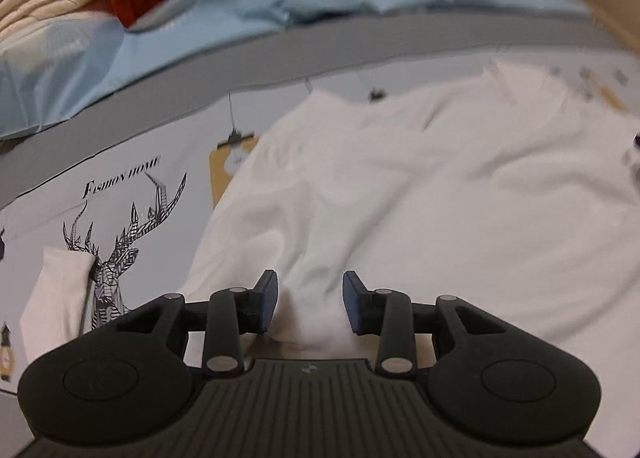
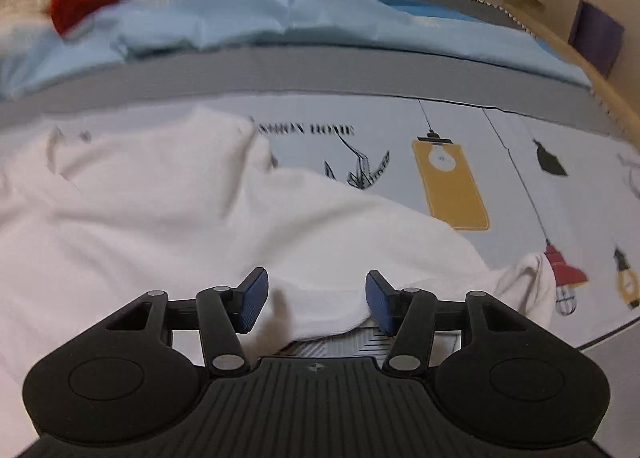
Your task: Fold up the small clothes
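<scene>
Now, with both the left fingers and right fingers half open and gripping nothing, close each squarely on the shirt hem bunched between them before lifting evenly.

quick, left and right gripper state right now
Left gripper: open, white shirt bunched between the jaws, not pinched.
Right gripper: open over the shirt's edge, holding nothing.

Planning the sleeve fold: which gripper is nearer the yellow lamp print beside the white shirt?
Cannot tell. The left gripper sees yellow lamp print up-left; the right gripper sees one up-right. Both hover over the white shirt.
</scene>
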The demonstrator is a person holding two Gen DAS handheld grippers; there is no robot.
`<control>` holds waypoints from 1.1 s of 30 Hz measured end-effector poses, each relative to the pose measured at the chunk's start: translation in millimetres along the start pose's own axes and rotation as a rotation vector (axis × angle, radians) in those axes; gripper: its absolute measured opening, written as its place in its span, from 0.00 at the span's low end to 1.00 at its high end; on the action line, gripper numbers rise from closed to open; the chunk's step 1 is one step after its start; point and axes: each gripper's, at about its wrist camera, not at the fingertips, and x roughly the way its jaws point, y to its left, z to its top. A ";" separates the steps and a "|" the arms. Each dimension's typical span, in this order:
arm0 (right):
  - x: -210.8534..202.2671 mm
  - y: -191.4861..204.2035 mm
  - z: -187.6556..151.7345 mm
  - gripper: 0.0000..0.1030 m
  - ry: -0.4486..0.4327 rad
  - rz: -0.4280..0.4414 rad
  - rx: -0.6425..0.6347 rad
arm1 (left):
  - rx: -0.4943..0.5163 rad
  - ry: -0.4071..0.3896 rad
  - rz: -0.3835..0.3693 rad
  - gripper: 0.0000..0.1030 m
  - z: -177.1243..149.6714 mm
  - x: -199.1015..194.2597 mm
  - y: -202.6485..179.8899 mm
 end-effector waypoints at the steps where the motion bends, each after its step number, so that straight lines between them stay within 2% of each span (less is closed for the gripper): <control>1: -7.4 -2.6 0.7 0.55 -0.009 0.028 0.014 | -0.021 -0.019 -0.012 0.39 -2.8 -8.9 -1.1; 5: -43.1 1.2 -6.4 0.55 -0.058 0.086 -0.036 | -0.046 -0.082 -0.034 0.39 -11.4 -38.9 -14.5; 8: -63.0 0.4 -20.5 0.55 -0.054 0.095 -0.045 | -0.058 -0.081 -0.045 0.39 -31.3 -60.6 -21.0; 13: -86.1 -10.3 -59.7 0.55 0.011 0.062 -0.063 | -0.109 0.041 -0.101 0.43 -79.6 -78.2 -28.2; 17: -97.5 -26.4 -98.3 0.56 0.100 0.024 -0.005 | -0.090 0.162 -0.117 0.60 -122.8 -80.6 -40.4; 21: -99.0 -26.6 -133.8 0.67 0.181 -0.018 -0.025 | -0.133 0.307 -0.111 0.62 -167.2 -74.0 -44.1; 23: -94.3 -21.1 -149.2 0.67 0.235 -0.029 -0.058 | -0.174 0.349 -0.124 0.62 -185.1 -71.8 -42.7; 25: -87.7 -15.8 -162.6 0.67 0.284 -0.042 -0.092 | -0.179 0.318 -0.116 0.62 -197.5 -77.5 -46.5; 26: -86.0 -12.7 -168.2 0.67 0.298 -0.052 -0.105 | -0.177 0.304 -0.110 0.60 -201.3 -81.0 -48.9; 28: -89.4 -8.2 -171.4 0.61 0.285 -0.050 -0.084 | -0.192 0.287 -0.126 0.45 -209.3 -87.5 -52.0; 30: -93.0 -5.4 -173.3 0.22 0.285 -0.006 -0.039 | -0.173 0.275 -0.169 0.04 -214.4 -94.1 -56.5; 31: -95.9 -2.1 -173.2 0.11 0.282 0.014 -0.033 | -0.167 0.272 -0.186 0.04 -215.6 -97.5 -58.3; 33: -104.8 8.0 -174.5 0.08 0.273 0.059 -0.042 | -0.142 0.261 -0.180 0.03 -216.1 -105.7 -57.4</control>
